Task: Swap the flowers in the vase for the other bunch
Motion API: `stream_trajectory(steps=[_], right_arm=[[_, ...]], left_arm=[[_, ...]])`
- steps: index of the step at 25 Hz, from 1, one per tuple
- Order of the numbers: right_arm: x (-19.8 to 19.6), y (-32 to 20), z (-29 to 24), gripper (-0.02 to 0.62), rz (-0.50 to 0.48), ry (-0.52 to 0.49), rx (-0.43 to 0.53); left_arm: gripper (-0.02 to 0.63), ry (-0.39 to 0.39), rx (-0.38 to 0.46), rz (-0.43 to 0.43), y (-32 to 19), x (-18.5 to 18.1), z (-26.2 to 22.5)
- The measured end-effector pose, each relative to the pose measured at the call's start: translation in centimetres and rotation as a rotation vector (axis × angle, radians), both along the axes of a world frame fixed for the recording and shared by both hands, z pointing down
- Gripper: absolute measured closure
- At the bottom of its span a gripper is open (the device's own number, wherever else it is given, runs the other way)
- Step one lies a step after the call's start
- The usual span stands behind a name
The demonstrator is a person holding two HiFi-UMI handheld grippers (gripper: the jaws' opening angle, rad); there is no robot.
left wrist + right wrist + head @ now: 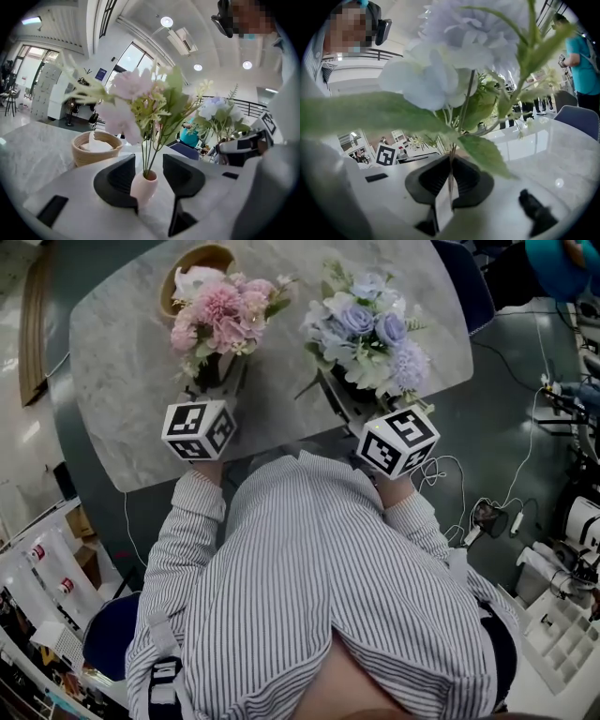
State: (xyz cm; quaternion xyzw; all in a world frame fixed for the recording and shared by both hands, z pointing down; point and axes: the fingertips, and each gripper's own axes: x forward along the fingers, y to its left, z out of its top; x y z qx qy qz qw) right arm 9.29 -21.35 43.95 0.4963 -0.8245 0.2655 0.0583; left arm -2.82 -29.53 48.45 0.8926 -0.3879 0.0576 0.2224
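Note:
A pink bunch stands in a small pink vase on the marble table. My left gripper is open. The vase sits between its jaws, close against the left one, with a gap to the right one. The pink flowers rise above the jaws. My right gripper is shut on the thin stems of the blue and white bunch, which is held upright over the table to the right of the pink one. A white tag hangs from the stems.
A woven basket with something white inside sits at the table's far side, behind the pink bunch. Chairs stand round the table. Cables and equipment lie on the floor at the right. A person in teal stands beyond the table.

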Motion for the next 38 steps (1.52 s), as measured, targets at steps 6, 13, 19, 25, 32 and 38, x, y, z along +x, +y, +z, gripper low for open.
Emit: stream_trajectory(steps=[6, 13, 19, 25, 32, 38], right_arm=[[-0.5, -0.5, -1.9, 0.565, -0.011, -0.006, 0.056], [-1.0, -1.2, -3.7, 0.565, -0.028, -0.019, 0.109], [-1.7, -1.6, -4.4, 0.565, -0.047, -0.023, 0.134], [-1.9, -2.0, -5.3, 0.565, -0.066, -0.035, 0.161], [-2.3, -2.0, -6.2, 0.565, -0.086, -0.043, 0.181], [-2.6, -1.8, -5.9, 0.565, -0.087, -0.053, 0.179]], left_arm=[[0.436, -0.014, 0.027, -0.049, 1.0, -1.5, -1.7], [0.454, -0.002, 0.049, -0.072, 2.6, -1.8, -3.5], [0.499, 0.017, 0.089, -0.066, 3.6, -2.1, -5.4], [0.551, 0.043, 0.117, -0.083, 4.2, -2.3, -7.2], [0.568, 0.069, 0.134, -0.09, 5.0, -2.4, -8.5], [0.578, 0.096, 0.12, -0.081, 5.9, -2.3, -8.3]])
